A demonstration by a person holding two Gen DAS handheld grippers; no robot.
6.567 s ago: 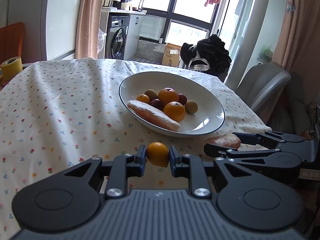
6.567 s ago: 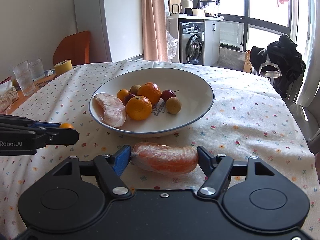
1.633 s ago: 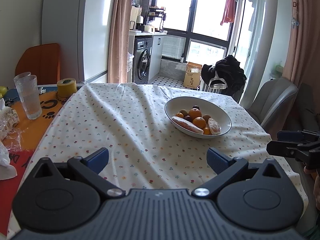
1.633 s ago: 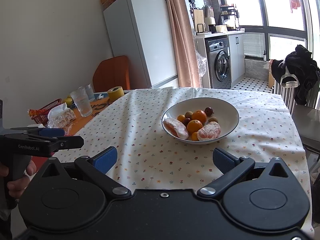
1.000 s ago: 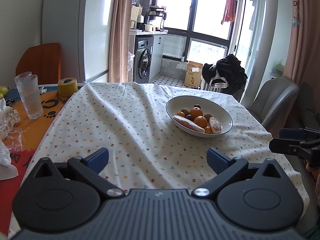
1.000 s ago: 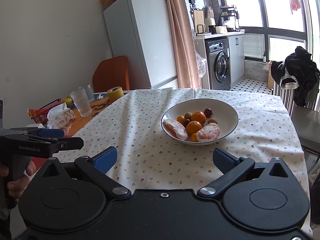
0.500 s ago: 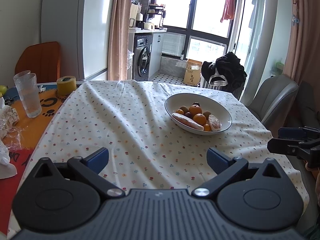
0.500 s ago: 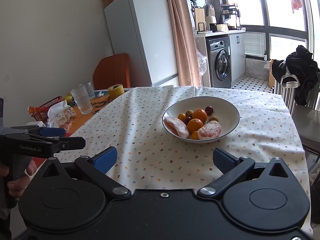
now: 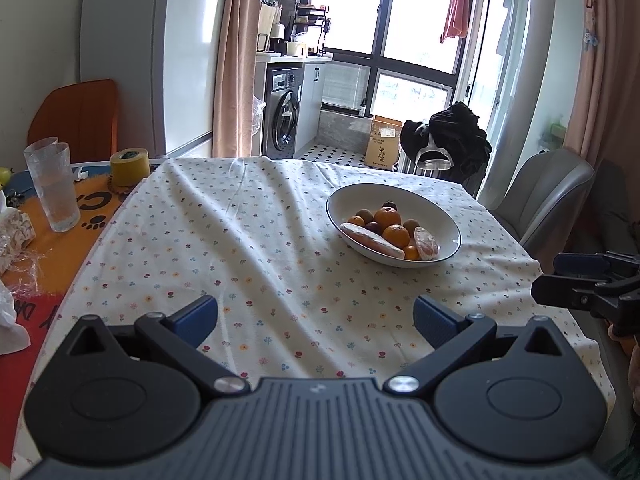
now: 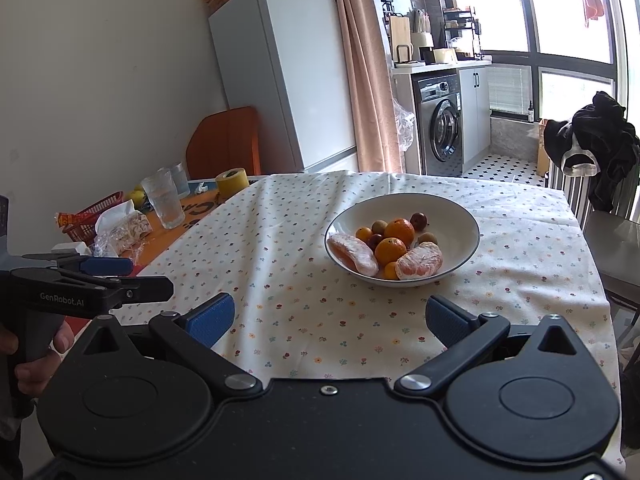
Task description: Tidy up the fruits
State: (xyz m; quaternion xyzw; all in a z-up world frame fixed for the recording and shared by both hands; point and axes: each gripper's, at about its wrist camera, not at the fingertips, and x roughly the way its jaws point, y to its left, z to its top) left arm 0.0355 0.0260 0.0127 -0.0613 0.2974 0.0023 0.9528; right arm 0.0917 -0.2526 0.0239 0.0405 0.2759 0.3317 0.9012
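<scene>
A white bowl (image 9: pixel 444 216) (image 10: pixel 460 216) stands on the flowered tablecloth (image 9: pixel 240 240) (image 10: pixel 288 240), right of centre. It holds several fruits: oranges (image 9: pixel 396 236) (image 10: pixel 390 251), two wrapped peeled citrus pieces (image 9: pixel 372 241) (image 10: pixel 420 261), small brown and dark red fruits. My left gripper (image 9: pixel 316 316) hangs open and empty over the near cloth, well short of the bowl. My right gripper (image 10: pixel 330 320) is also open and empty, pulled back from the bowl. Each gripper shows at the edge of the other's view, held by a hand.
Left of the cloth stand drinking glasses (image 9: pixel 54 184) (image 10: pixel 164 198), a yellow tape roll (image 9: pixel 130 168) (image 10: pixel 232 181), plastic wrappers and a red basket (image 10: pixel 90 216). An orange chair (image 9: pixel 76 116) is at the far left, a grey chair (image 9: pixel 548 192) at the right.
Since 6.6 s ago the small orange and the wrapped citrus piece have left the grippers and lie in the bowl. Both grippers opened and drew far back. Over the last second, almost no movement.
</scene>
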